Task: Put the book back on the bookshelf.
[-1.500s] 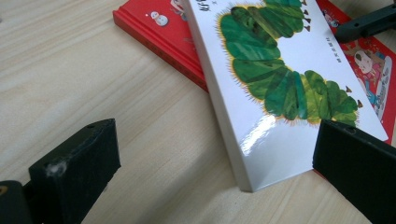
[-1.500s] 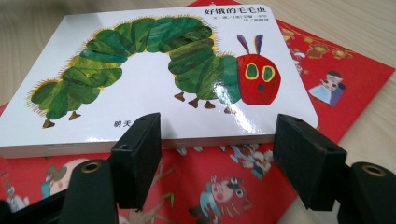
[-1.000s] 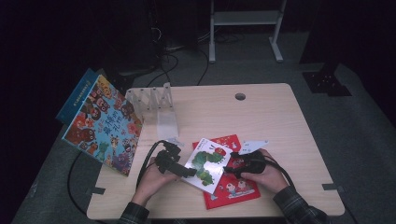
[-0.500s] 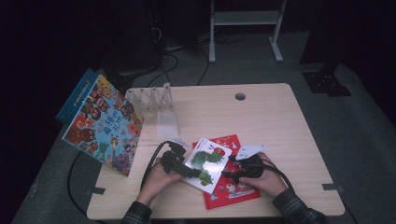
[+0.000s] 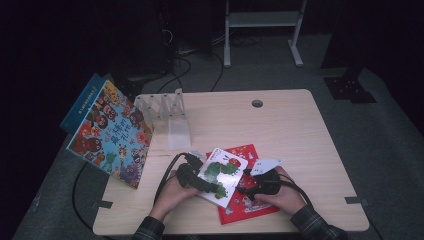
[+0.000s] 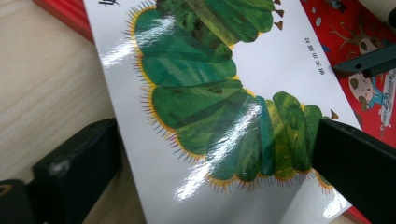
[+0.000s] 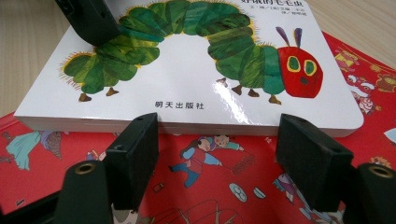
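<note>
A white caterpillar board book [image 5: 225, 169] lies slantwise, partly on a red picture book [image 5: 256, 206], near the table's front edge. My left gripper [image 5: 212, 188] is open across the white book's [image 6: 205, 93] tail-end corner: one jaw rests on the cover and the other sits low beside the edge, by the table. That upper jaw is seen again at the top left of the right gripper view. My right gripper [image 7: 219, 133] is open, low over the red book [image 7: 201, 179], its jaws facing the white book's [image 7: 196, 74] long edge without touching it.
A large colourful book [image 5: 112, 135] leans off the table's left edge, with a blue book [image 5: 80, 102] behind it. A clear slotted rack [image 5: 167, 112] stands at the back left. A cable hole [image 5: 257, 103] is at the back. Cables trail from both grippers.
Both hands have come inward toward the white book and slightly nearer the front edge. The left gripper's jaw now lies on the cover. The book has barely shifted.
</note>
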`<state>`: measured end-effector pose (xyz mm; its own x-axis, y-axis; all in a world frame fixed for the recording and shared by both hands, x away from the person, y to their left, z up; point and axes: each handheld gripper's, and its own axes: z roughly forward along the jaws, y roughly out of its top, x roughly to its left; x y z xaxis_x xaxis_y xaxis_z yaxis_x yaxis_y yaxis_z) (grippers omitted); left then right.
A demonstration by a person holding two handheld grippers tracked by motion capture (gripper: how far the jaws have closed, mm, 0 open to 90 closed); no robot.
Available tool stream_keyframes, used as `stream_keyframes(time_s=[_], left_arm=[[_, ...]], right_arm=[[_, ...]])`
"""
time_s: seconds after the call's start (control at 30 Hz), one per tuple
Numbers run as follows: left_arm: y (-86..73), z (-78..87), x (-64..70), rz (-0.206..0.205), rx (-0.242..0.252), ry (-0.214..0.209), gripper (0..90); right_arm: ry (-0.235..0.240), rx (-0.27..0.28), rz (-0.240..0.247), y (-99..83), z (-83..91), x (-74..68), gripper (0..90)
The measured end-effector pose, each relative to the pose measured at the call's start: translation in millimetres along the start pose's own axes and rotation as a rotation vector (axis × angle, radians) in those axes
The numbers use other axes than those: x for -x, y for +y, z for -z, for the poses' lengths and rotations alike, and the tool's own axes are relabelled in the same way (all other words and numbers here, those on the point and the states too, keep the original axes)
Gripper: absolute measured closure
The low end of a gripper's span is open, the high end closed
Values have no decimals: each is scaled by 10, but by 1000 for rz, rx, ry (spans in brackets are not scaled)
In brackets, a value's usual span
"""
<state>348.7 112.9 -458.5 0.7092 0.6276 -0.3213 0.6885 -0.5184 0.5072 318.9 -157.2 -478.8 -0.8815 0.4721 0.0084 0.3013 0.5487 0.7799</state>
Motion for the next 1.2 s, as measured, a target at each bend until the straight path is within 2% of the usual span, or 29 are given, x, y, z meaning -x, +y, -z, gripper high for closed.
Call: stream_keyframes(time_s=[0.07, 0.13, 0.33, 0.43, 0.53, 0.87, 1.03, 1.07, 1.1, 1.13, 1.2], left_arm=[[6, 4, 2, 11, -4, -6, 20], [14, 18, 6, 2, -15, 5, 33], [22, 31, 23, 4, -21, -1, 44], [31, 73, 32, 9, -7, -10, 44], [38, 115, 44, 21, 29, -27, 44], [84, 266, 119, -1, 81, -39, 58], [108, 357, 161, -11, 126, -64, 72], [114, 361, 174, -8, 149, -127, 107], [120, 353, 189, -3, 159, -165, 130], [143, 324, 248, -17, 152, -187, 148], [176, 286, 336, -55, 133, -166, 151]], right_arm=[[-2, -1, -3, -1, 1, -8, 275], [-3, -5, -4, -1, 4, -12, 268], [-1, -9, -3, -5, 10, -12, 253], [0, -9, 1, -9, 15, -7, 247], [-1, -13, 1, -11, 21, -7, 246], [-4, -18, -3, -17, 35, -9, 242], [-6, -21, -2, -20, 41, -7, 241], [-6, -20, -1, -21, 42, -6, 241], [-4, -19, -2, -22, 39, -6, 238], [-5, -18, -3, -21, 38, -8, 238], [-7, -17, -2, -19, 32, -15, 238]])
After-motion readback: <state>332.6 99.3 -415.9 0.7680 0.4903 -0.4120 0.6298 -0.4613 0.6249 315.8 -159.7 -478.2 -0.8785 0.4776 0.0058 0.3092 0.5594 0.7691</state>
